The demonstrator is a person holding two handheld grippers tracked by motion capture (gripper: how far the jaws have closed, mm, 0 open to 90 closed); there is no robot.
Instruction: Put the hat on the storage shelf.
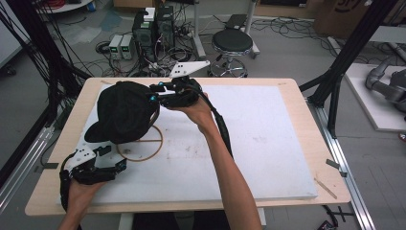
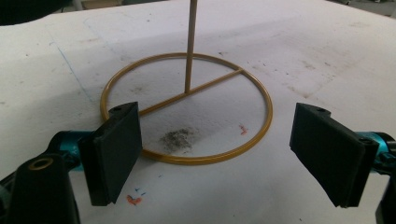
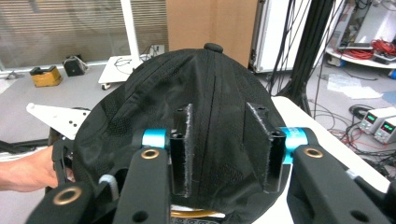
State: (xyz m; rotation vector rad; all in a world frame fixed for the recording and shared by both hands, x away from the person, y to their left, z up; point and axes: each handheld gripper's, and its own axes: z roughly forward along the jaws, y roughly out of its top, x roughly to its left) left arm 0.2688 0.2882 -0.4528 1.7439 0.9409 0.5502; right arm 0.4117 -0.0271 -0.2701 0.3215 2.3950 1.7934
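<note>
we see the black cap point(image 1: 125, 111) perched on the thin upright rod point(image 2: 190, 44) of the gold ring stand point(image 2: 187, 108), over the white board point(image 1: 268, 139) – our right gripper point(image 3: 224, 149) sits at its back, jaws a little apart and not pinching the cloth. our left gripper point(image 2: 224, 156) waits low beside the stand's ring, jaws wide apart with nothing between – behind the table stand a stool point(image 1: 232, 43) and tangled cables.

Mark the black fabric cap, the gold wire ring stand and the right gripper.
black fabric cap point(image 1: 123, 111): high view, middle of the crown.
gold wire ring stand point(image 2: 267, 100): left gripper view, right side of the ring.
right gripper point(image 3: 223, 147): right gripper view, between its fingertips.
</note>
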